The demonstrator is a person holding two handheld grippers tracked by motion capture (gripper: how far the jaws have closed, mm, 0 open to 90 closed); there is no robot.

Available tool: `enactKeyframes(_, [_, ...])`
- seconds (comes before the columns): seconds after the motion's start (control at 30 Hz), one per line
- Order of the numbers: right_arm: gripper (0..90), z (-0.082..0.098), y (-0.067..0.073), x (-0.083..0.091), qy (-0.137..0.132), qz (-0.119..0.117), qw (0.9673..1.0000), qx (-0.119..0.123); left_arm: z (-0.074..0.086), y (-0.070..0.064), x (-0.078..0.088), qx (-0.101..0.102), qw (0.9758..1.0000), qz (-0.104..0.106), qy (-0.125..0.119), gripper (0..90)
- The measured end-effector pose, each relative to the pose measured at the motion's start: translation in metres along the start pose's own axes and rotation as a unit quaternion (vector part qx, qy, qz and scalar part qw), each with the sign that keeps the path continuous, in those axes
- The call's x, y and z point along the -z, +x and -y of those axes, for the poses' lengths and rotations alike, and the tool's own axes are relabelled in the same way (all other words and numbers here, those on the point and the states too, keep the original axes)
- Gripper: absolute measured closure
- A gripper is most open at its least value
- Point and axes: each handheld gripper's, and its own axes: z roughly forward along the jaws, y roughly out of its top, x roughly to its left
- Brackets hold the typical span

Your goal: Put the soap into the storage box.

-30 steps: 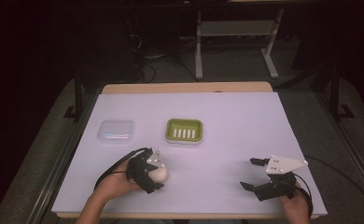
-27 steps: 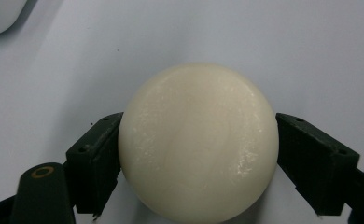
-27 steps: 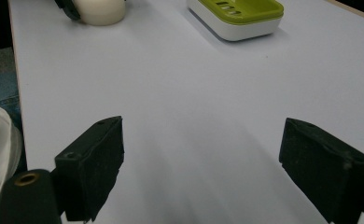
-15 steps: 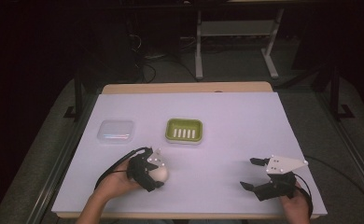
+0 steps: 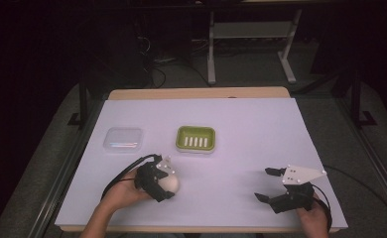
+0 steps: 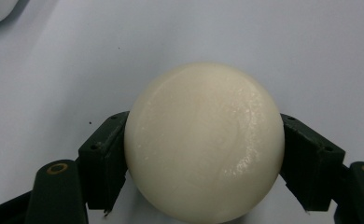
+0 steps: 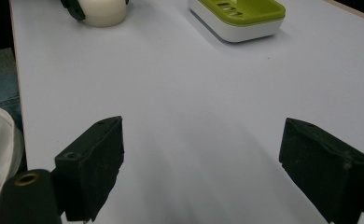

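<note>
While the left claw (image 6: 203,163) grips a smooth, unmarked cream-white round soap bar (image 6: 204,142) on the white tabletop (image 5: 241,129), the right claw (image 7: 213,168) gapes, holding nothing.

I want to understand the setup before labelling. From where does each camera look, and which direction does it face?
High view: fixed above the person's side, facing forward and down on the table; forearms, left gripper, right gripper.
Left gripper view: rides the left gripper, looking along its jaws, shut on the round cream soap.
Right gripper view: rides the right gripper, facing across the table; jaws open.
Shared: the high and right gripper views both show the green soap dish.
</note>
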Motion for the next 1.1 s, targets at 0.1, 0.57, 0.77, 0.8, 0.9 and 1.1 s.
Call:
enactKeyframes(0.1, [13.1,0.000,-0.001,0.000,-0.002,0.001,1.0000,-0.001,-0.002,0.001,0.000,0.000,1.0000,-0.001,-0.001,24.9])
enactKeyframes(0.57, [13.1,0.001,-0.005,0.001,-0.011,0.003,0.9999,-0.007,-0.015,0.011,0.009,0.001,0.9999,0.005,-0.012,25.0])
enactKeyframes(0.77, [13.1,0.001,-0.006,-0.001,-0.009,-0.003,0.9999,-0.011,-0.027,0.018,0.015,-0.005,0.9999,0.004,-0.013,25.0])
enactKeyframes(0.8, [13.1,0.001,-0.007,-0.001,-0.011,-0.003,0.9999,-0.010,-0.031,0.019,0.016,-0.009,0.9999,0.005,-0.014,25.0])
enactKeyframes(0.9, [13.1,0.000,-0.007,0.000,-0.014,-0.002,0.9998,-0.011,-0.035,0.021,0.018,-0.013,0.9998,0.006,-0.014,25.1])
enactKeyframes(1.1, [13.1,0.000,-0.009,0.000,-0.018,-0.002,0.9998,-0.012,-0.043,0.025,0.019,-0.013,0.9998,0.007,-0.015,25.1])
